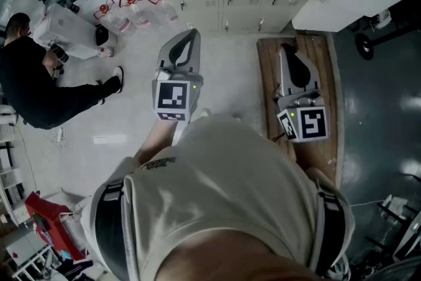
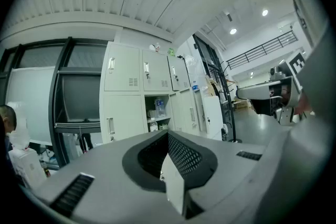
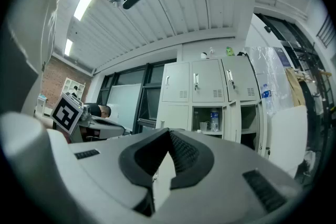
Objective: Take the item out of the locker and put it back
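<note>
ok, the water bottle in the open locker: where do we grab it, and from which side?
Take the water bottle round its straight body, below the cap, coming in level from the front of the open locker. It stands upright inside, with a cup close beside it and walls around, so the front looks like the only free way in.

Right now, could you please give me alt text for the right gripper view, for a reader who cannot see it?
The right gripper, jaws shut and empty, points level at a bank of pale lockers. A lower compartment stands open, with a water bottle and a cup on its shelf.
</note>
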The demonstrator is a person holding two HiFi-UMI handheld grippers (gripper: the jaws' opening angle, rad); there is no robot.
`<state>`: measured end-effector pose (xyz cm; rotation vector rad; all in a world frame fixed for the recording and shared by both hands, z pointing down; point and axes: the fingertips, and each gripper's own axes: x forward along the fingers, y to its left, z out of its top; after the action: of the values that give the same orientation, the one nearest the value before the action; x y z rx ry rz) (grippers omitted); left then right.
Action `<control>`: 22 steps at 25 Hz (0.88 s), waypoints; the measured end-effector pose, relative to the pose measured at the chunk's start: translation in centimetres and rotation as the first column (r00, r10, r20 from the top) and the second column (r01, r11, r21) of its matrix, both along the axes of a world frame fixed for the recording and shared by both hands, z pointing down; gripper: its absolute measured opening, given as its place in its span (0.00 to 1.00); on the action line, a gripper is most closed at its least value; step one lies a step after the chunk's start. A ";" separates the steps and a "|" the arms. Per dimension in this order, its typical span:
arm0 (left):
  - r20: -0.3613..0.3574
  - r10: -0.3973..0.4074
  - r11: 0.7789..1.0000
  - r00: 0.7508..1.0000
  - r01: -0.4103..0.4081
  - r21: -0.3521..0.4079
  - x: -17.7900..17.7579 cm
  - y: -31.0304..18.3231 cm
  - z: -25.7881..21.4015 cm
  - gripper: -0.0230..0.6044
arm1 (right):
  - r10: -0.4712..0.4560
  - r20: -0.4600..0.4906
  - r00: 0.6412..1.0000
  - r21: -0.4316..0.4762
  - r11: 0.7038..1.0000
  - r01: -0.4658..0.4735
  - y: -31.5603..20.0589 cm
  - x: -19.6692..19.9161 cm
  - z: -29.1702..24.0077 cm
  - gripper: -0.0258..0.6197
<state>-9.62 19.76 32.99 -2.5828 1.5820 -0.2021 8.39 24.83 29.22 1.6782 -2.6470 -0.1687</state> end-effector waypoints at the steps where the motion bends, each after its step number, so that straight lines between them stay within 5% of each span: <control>1: 0.004 0.002 1.000 1.000 -0.002 -0.001 0.1 0.0 0.1 0.06 | 0.001 -0.001 1.000 0.000 1.000 -0.001 0.1 0.0 0.0 0.04; 22: 0.060 -0.005 1.000 0.998 0.005 -0.013 3.6 0.8 0.9 0.06 | -0.029 0.056 0.998 -0.026 0.999 0.030 0.6 2.9 0.7 0.04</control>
<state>-6.01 20.59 33.94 -2.5576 1.5722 -0.2890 11.29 25.47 29.91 1.6607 -2.7014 -0.0874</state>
